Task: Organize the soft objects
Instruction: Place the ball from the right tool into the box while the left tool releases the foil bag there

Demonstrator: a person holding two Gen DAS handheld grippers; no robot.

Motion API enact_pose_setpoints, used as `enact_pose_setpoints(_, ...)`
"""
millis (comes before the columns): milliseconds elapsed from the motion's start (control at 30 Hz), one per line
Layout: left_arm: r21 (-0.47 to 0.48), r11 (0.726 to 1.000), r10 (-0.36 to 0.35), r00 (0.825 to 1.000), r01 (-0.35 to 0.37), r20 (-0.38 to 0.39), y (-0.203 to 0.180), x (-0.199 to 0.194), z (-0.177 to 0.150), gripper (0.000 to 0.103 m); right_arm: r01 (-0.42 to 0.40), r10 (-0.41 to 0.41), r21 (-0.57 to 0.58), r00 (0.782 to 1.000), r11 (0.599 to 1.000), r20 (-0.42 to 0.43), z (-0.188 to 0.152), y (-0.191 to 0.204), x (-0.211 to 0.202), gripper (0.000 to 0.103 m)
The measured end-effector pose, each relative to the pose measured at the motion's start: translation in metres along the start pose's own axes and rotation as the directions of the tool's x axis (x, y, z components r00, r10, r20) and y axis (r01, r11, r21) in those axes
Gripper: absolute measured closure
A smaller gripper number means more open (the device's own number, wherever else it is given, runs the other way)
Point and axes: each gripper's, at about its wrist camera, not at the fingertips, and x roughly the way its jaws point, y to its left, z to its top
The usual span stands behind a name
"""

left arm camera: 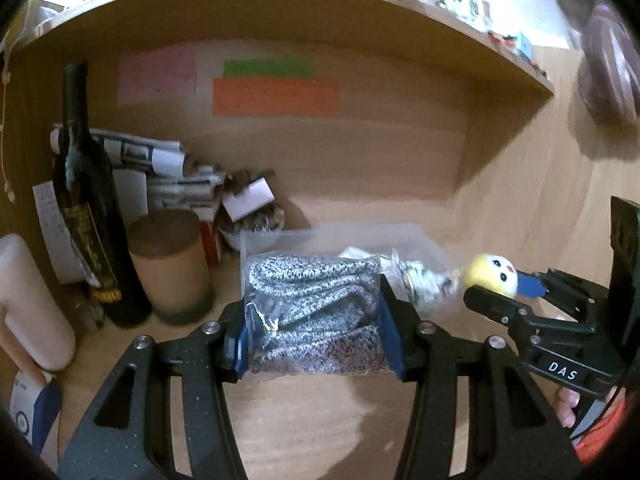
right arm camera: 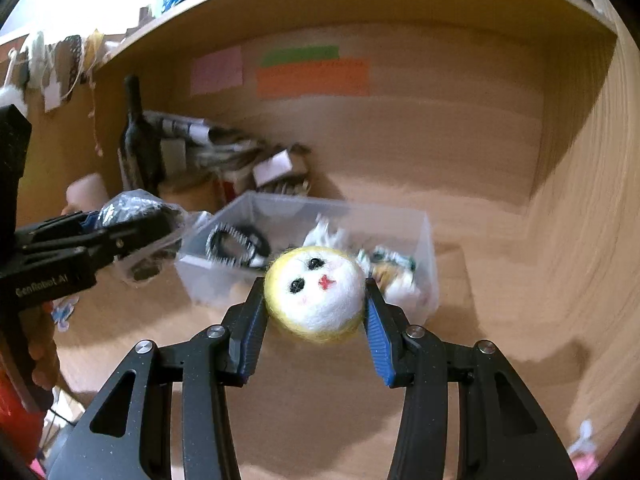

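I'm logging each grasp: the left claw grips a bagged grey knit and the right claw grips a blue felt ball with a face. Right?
Not quite. The right claw grips a yellow-and-white felt ball, not blue, as the right wrist view shows. The left claw does grip the bagged grey knit.

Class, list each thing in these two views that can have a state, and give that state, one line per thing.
Left gripper: shut on the bagged knit.
Bagged knit: held, above the desk.
Right gripper: shut on the felt head.
Felt head: held, face up.
Bin: open, no lid, partly filled.
Bottle: upright.
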Motion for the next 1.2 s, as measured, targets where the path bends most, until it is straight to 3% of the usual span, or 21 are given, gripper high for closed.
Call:
enact_pose_setpoints(233, -0.044, 0.998, 0.040, 0.999, -0.041, -0.023, 0.017, 0.039, 0.012, 0.051, 0.029, -0.029, -0.014, 1.000, 0.999, -0.001, 0.020, -0.004, 0.027, 0.061)
enact_pose_setpoints(467, -0.026, 0.999, 0.042, 0.992, -0.045, -0.115, 0.016, 0.083, 0.002, 0.051, 0.017, -0.018, -0.003, 0.994, 1.000, -0.112, 0.018, -0.009, 0.078, 0.061)
enact_pose_setpoints(667, -0.003, 0.999, 0.042, 0.985, -0.043, -0.169, 0.012, 0.103, -0.007, 0.051, 0.015, -0.018, -0.018, 0.987, 1.000, -0.158, 0.012, -0.008, 0.092, 0.060)
enact_pose_setpoints(833, -0.019, 0.999, 0.025, 0.983, -0.029, -0.181, 0.015, 0.104, -0.010, 0.036, 0.022, -0.027, -0.033, 0.987, 0.999, -0.161, 0.012, -0.007, 0.093, 0.058)
enact_pose_setpoints(1000, -0.023, 0.999, 0.028, 0.988, -0.032, -0.149, 0.015, 0.088, -0.006, 0.034, 0.010, -0.015, -0.037, 0.989, 0.999, -0.148, 0.015, -0.005, 0.086, 0.048)
enact_pose_setpoints(1200, -0.002, 1.000, 0.030, 0.998, -0.031, -0.056, 0.009, 0.047, 0.002, 0.034, -0.002, 0.001, -0.013, 0.997, 1.000, -0.073, 0.023, -0.003, 0.056, 0.047)
